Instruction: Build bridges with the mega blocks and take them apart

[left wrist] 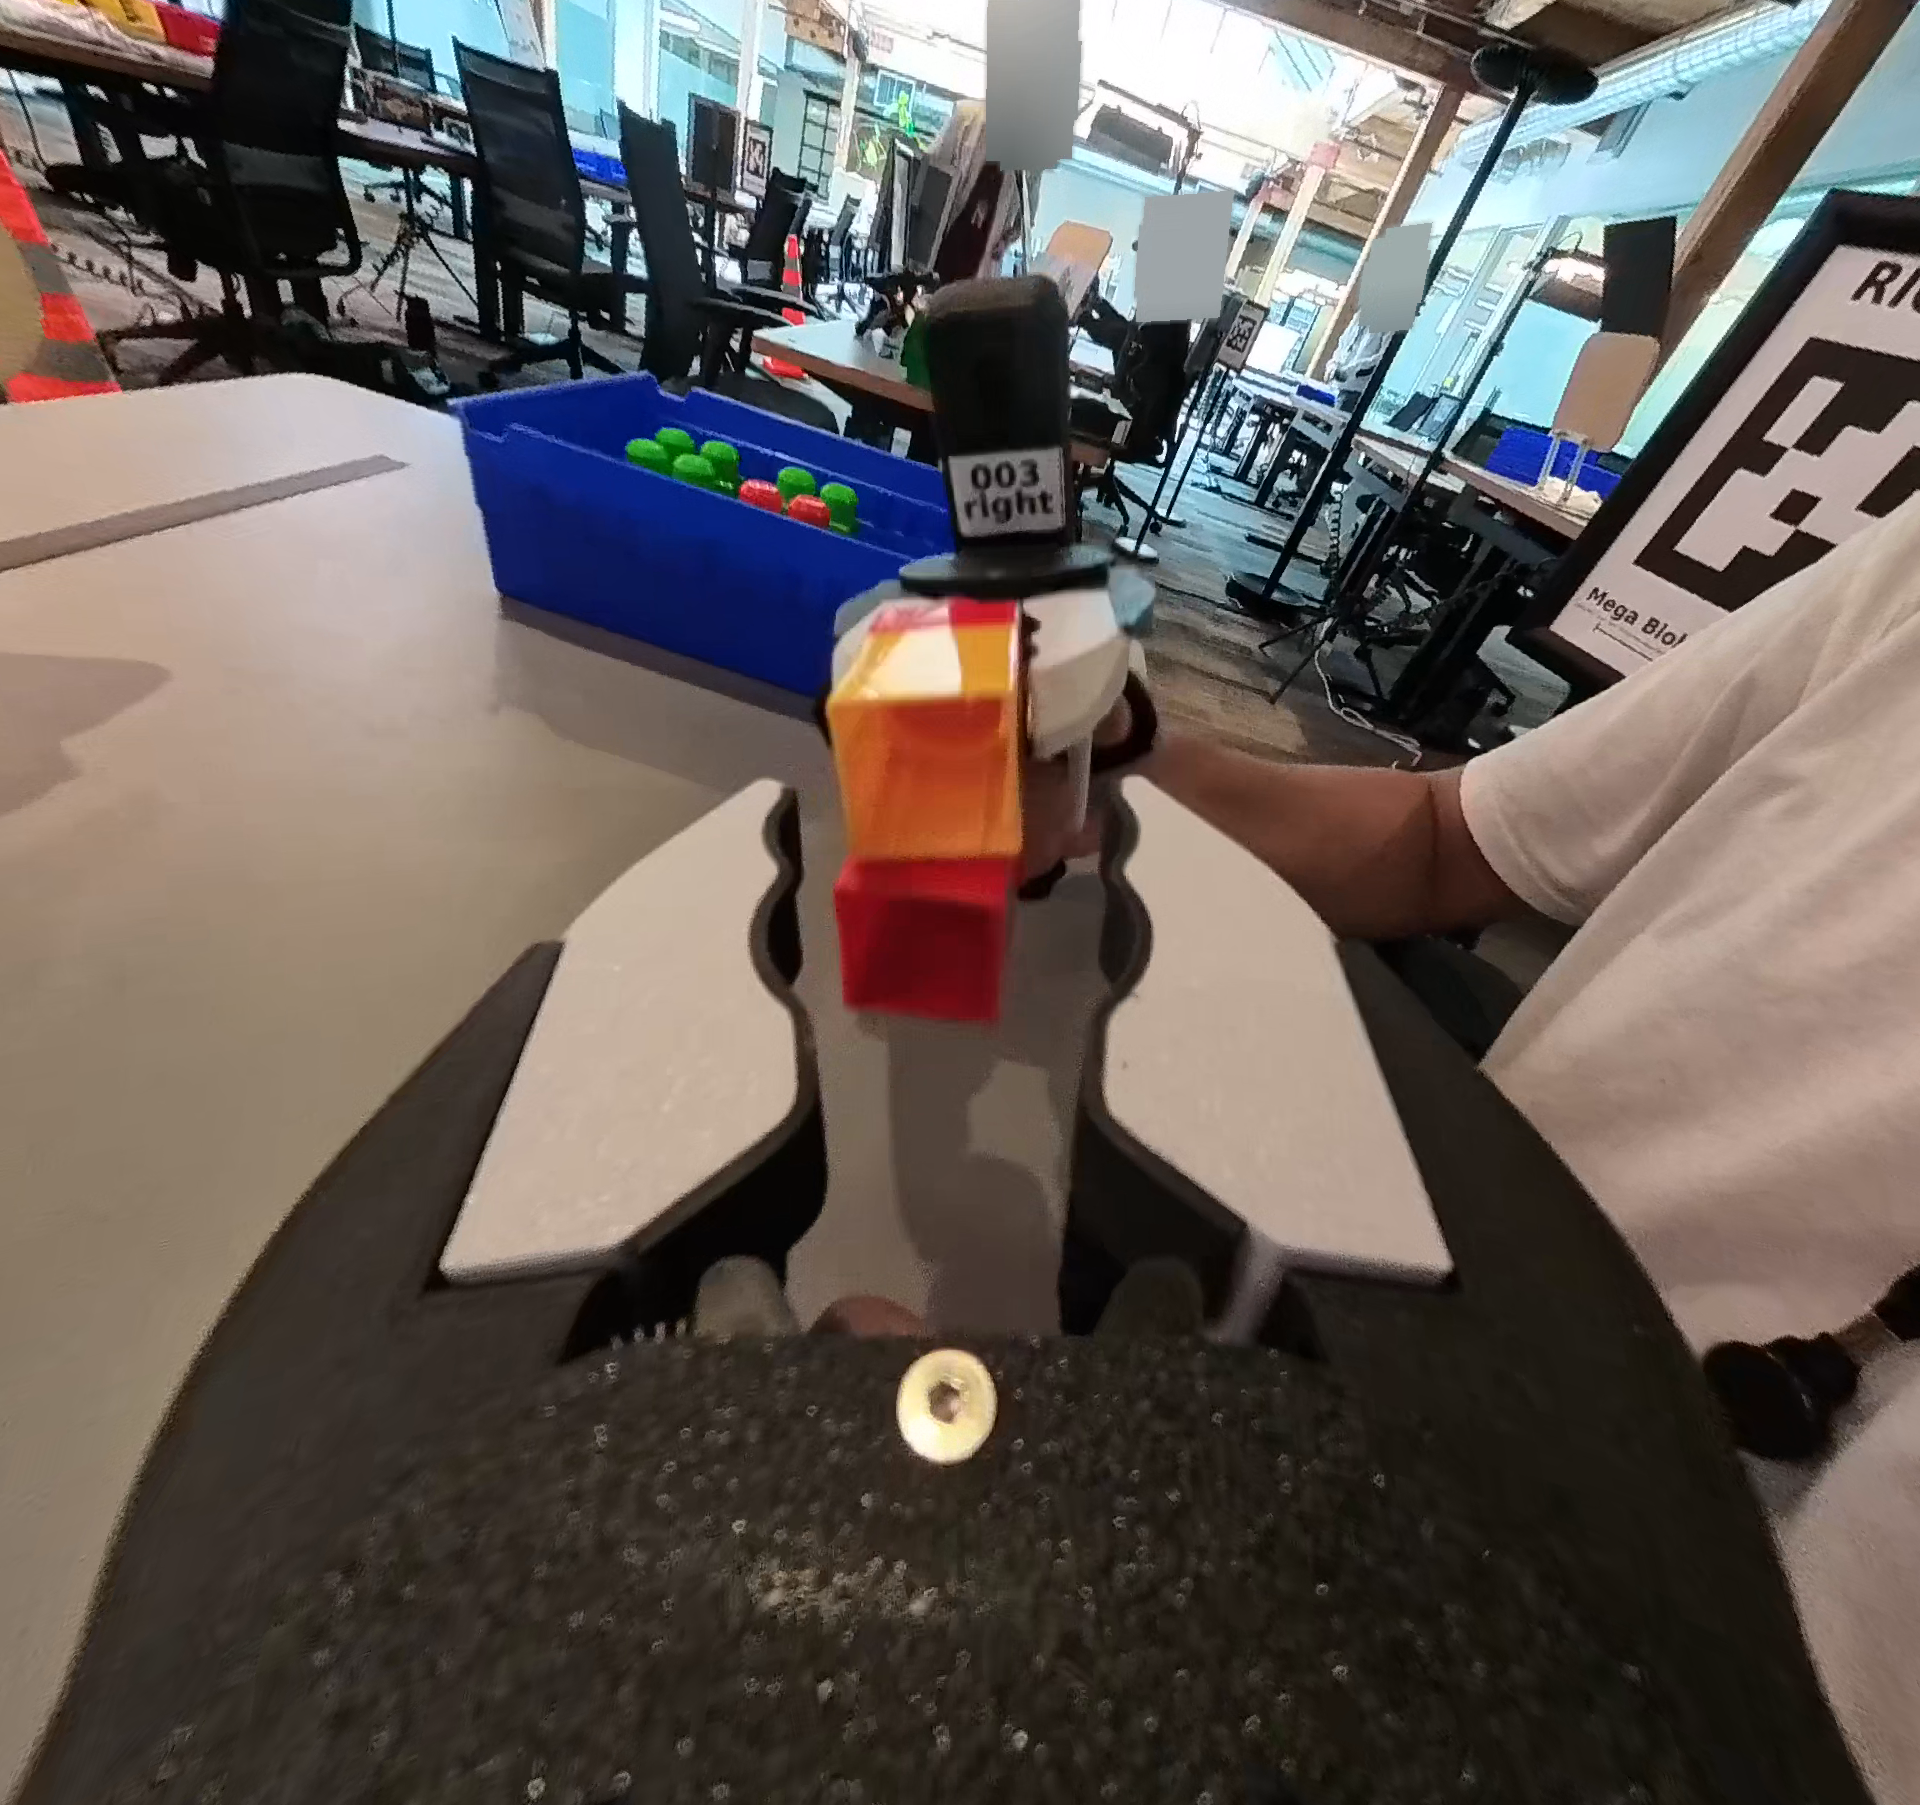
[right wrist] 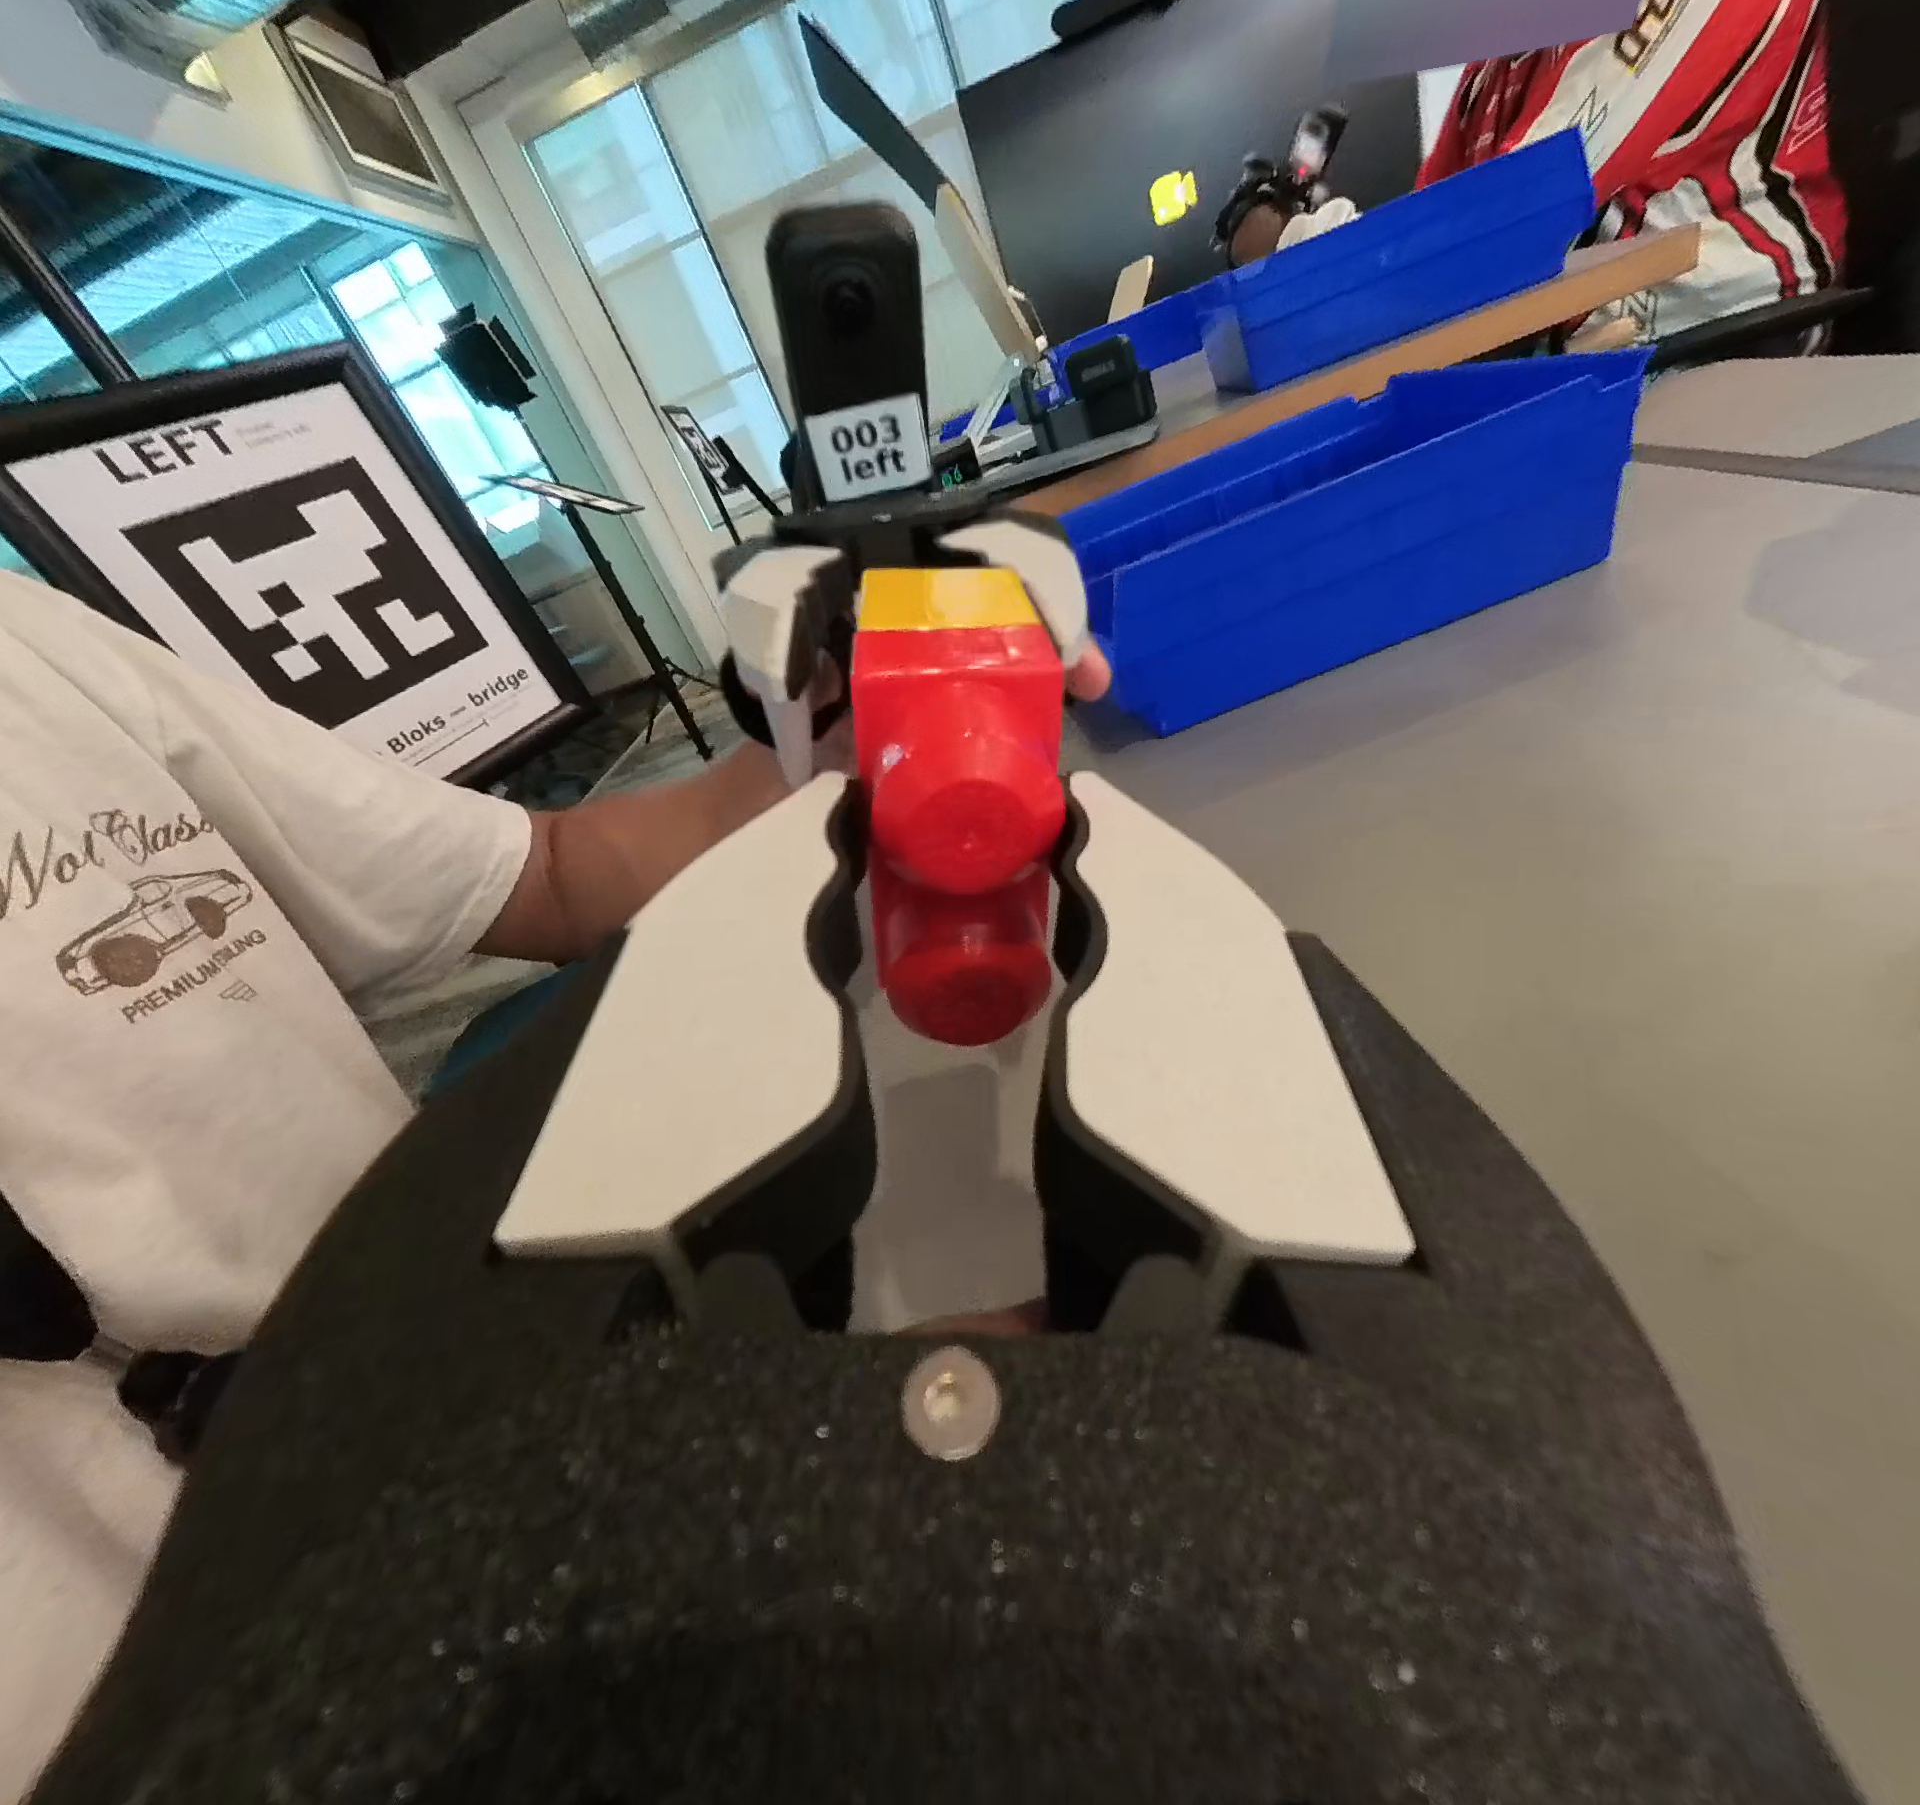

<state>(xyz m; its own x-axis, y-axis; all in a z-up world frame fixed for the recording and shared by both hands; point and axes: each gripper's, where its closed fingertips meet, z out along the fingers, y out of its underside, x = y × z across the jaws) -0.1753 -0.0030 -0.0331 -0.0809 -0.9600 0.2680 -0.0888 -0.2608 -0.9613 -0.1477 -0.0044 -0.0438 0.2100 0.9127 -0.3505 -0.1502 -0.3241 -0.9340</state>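
Note:
A stack of joined mega blocks is held in the air above the grey table between the two facing grippers. In the left wrist view I see the hollow undersides of a yellow block and, below it, a red block. My left gripper is open, with gaps on both sides of the blocks. In the right wrist view the red block points two studs at the camera, with the yellow block behind it. My right gripper is shut on the red block.
A blue bin with green and red blocks stands on the table beyond the grippers. More blue bins lie at the right in the right wrist view. The holder's arm and white shirt are at the side. Framed marker signs stand off the table.

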